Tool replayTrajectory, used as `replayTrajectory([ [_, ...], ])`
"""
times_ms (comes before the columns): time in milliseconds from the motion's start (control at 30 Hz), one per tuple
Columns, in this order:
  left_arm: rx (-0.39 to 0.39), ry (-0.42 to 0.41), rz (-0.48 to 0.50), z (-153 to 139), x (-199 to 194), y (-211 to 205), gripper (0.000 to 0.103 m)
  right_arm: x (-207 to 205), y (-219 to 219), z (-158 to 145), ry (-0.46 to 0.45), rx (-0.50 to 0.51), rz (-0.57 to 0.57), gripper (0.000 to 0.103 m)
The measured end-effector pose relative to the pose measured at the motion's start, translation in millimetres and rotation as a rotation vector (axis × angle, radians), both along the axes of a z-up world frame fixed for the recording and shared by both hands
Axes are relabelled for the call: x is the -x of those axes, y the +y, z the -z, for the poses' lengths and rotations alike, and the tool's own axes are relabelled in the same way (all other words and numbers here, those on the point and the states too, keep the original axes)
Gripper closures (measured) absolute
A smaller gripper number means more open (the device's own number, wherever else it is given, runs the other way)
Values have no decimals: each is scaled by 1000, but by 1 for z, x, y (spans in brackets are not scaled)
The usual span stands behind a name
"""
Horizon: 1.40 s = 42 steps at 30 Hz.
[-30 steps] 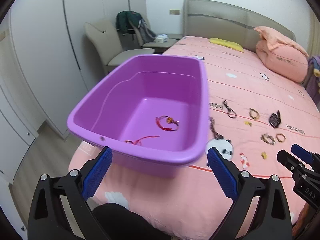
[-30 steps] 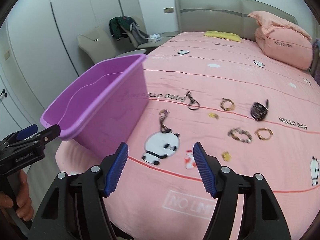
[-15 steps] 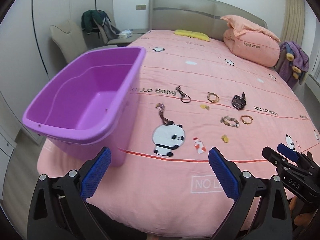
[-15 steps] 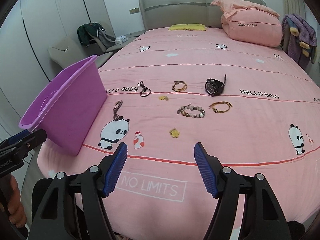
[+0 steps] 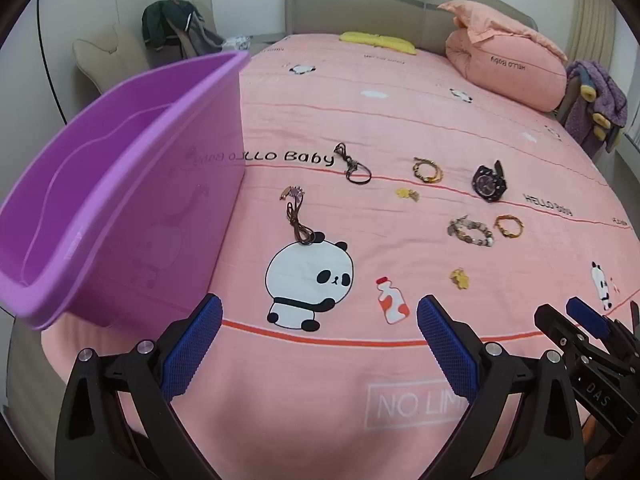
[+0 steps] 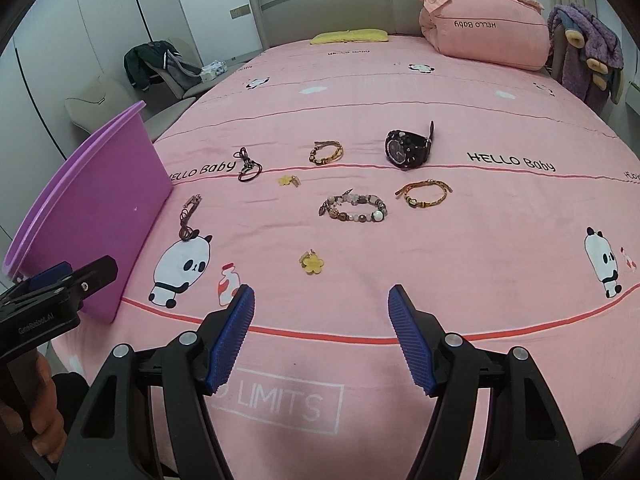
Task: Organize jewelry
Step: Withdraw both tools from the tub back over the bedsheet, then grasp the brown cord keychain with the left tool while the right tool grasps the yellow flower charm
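A purple plastic tub [image 5: 120, 184] [image 6: 92, 216] stands at the left edge of the pink bed. Jewelry lies scattered on the sheet: a black watch [image 6: 408, 148], a beaded bracelet [image 6: 354, 210], a gold cord bracelet [image 6: 424, 194], a yellow flower charm [image 6: 312, 264], a brown cord necklace [image 5: 298, 216], a dark keyring cord [image 5: 354, 166]. My left gripper [image 5: 318, 322] hangs open over the sheet near the printed panda, nothing between its fingers. My right gripper [image 6: 322, 310] is open too, just short of the flower charm.
A folded pink quilt [image 6: 484, 28] and a yellow cloth [image 6: 348, 36] lie by the headboard. Beige chairs with a dark jacket [image 5: 172, 26] stand left of the bed. A purple garment [image 6: 588, 52] hangs at the right.
Both views have swung right, away from the tub's inside and onto the bed. Both grippers have come lower and closer to the jewelry. Their jaws stay as wide as before.
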<state>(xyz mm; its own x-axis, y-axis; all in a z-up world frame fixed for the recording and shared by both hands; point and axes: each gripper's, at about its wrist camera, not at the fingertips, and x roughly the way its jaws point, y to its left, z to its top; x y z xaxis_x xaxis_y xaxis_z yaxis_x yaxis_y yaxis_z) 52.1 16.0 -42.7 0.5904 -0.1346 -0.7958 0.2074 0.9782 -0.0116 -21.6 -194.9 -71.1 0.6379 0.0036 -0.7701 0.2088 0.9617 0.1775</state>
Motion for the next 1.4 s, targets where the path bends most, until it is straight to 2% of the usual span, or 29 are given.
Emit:
replayTrajectory([
  [267, -37, 50, -27, 47, -53, -6, 7, -43, 2, 38, 43, 7, 16, 37],
  [500, -58, 46, -13, 78, -97, -13, 7, -67, 5, 64, 57, 19, 48, 37],
  [633, -48, 42, 7, 90, -112, -15, 7, -73, 11, 76, 56, 61, 80, 37],
  [900, -56, 27, 65, 106, -126, -18, 7, -82, 15, 89, 68, 123, 106, 37],
  [1400, -17, 33, 92, 116, -150, -12, 9, -89, 27, 97, 69, 182, 78, 38],
])
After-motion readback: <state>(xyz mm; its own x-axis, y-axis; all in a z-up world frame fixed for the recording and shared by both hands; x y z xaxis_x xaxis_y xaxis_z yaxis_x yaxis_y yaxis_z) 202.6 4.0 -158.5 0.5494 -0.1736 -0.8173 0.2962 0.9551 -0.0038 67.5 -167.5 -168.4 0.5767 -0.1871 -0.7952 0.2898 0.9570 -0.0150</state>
